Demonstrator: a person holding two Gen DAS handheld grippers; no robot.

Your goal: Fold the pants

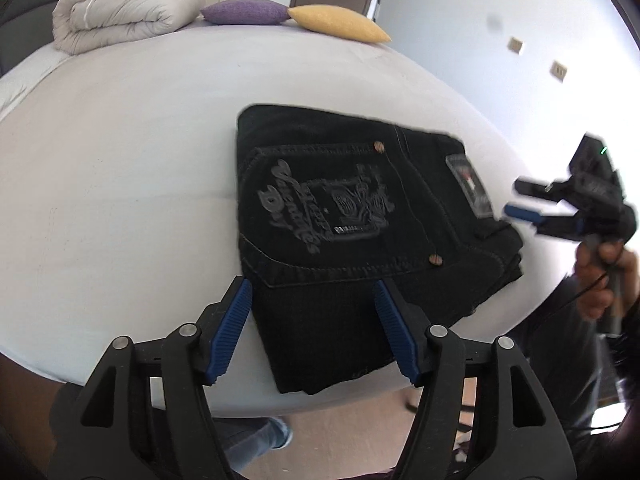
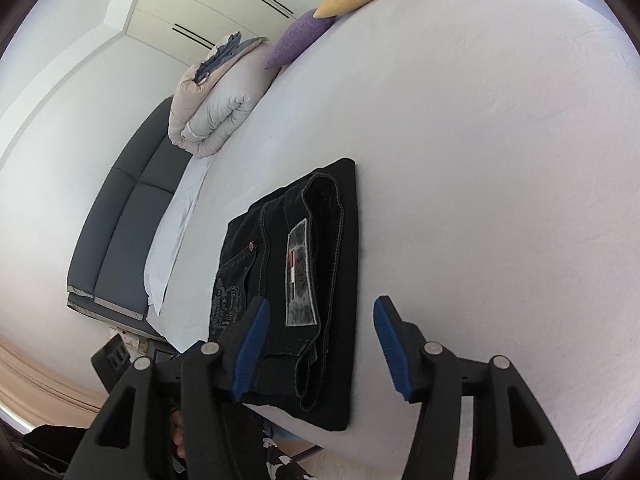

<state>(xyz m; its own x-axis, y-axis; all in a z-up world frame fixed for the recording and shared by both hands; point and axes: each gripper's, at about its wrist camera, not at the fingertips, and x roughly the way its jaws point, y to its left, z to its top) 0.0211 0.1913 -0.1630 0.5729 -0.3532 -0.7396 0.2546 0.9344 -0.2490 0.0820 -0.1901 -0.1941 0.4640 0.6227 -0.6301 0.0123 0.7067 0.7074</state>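
1. Where the white bed (image 1: 120, 160) fills both wrist views, the black pants (image 1: 360, 220) are seen lying folded into a compact rectangle near its front edge, a back pocket with grey embroidered lettering turned upward.
2. A grey waistband patch (image 2: 300, 276) is shown on the side of the bundle toward the right hand-held gripper (image 2: 320, 344).
3. The left hand-held gripper (image 1: 316, 328) is held over the near edge of the pants with its blue-padded jaws spread apart; the cloth is seen between them but is not pinched.
4. The right hand-held gripper is likewise seen parted, one pad over the near corner of the pants and the other over bare sheet, with nothing clasped.
5. In the left wrist view, that right tool is pictured blurred beside the waistband end of the bundle, gripped by a person's hand (image 1: 600, 276).
6. At the far end of the bed, a rolled beige duvet (image 1: 124, 12), a purple cushion (image 1: 244, 11) and a yellow cushion (image 1: 340, 24) are seen in a row, well apart from the pants.
7. A dark grey sofa (image 2: 120, 232) is visible beyond the bed in the right wrist view.
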